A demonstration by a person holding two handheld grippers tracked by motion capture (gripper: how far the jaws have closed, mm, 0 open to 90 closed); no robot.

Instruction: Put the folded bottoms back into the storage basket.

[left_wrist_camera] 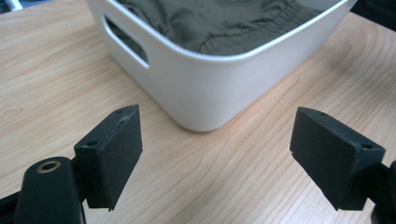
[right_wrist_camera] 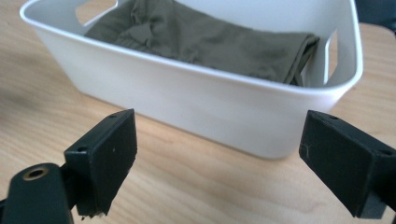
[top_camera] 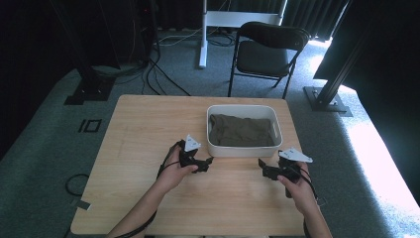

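1. Count: one white bin, landmark for all positions below. It has cut-out handle slots in its short walls.
2. Count: one olive-green cloth, crumpled, lying inside the bin and covering its floor.
3. Count: two grippers. Left gripper sits just beside the bin's near-left corner, not touching it; jaws spread wide, nothing between them. In the left gripper view that rounded corner lies between the jaws, farther off.
4. Right gripper sits near the bin's near-right corner, apart from it; jaws spread wide, empty.
5. Count: two hands, left hand and right hand, each around its gripper, on the near side of the bin.
6. Surface: one light wooden table; the bin stands right of centre.
7. Room: grey carpet; one black folding chair beyond the bin; cables on the floor; dark curtains behind.
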